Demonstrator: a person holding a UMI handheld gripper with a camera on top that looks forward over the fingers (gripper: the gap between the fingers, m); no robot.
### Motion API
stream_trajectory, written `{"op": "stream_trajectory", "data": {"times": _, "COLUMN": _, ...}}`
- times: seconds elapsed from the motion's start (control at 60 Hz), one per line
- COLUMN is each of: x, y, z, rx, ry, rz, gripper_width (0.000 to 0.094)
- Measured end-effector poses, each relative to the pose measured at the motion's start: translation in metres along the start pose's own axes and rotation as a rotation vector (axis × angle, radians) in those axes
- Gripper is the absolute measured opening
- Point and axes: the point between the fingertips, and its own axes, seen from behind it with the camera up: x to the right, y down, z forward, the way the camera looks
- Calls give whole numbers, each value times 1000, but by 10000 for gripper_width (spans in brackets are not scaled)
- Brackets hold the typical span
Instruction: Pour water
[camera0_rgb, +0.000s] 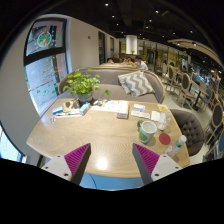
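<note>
A: Gripper view. The hand-held gripper is held high above the near edge of the tabletop. Its two fingers are spread wide, and nothing is held between the pink pads.

B: The vessels for pouring?

A: Two are noted on the right half of the tabletop, ahead of the right finger and slightly beyond it. A green cup is seen just ahead and to the right of centre. A second cup with a reddish top is set close beside it, further right and nearer the edge. Which one holds the water cannot be told; the objects are small here.

B: Axis and heading?

A: Both are taken to be upright, long axis vertical, mouths upward. No handle or spout direction can be made out.

B: So the relation for the coming move?

A: The target lies forward, down and right of the fingers' midline. A shift rightward and a descent would be judged necessary before the open fingers could be brought about either cup.

B: Other items?

A: A potted plant is logged at the far left of the tabletop, with papers near the middle. A sofa is seen beyond.
</note>
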Motion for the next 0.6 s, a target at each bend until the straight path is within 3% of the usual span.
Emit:
{"op": "stream_trajectory", "data": {"times": 0.383, "x": 201, "y": 131, "z": 7, "rx": -44, "ry": 54, "rz": 82, "gripper_width": 856}}
{"op": "stream_trajectory", "data": {"times": 0.6, "x": 288, "y": 139, "z": 57, "rx": 53, "ry": 99, "rz": 98, "gripper_width": 856}}
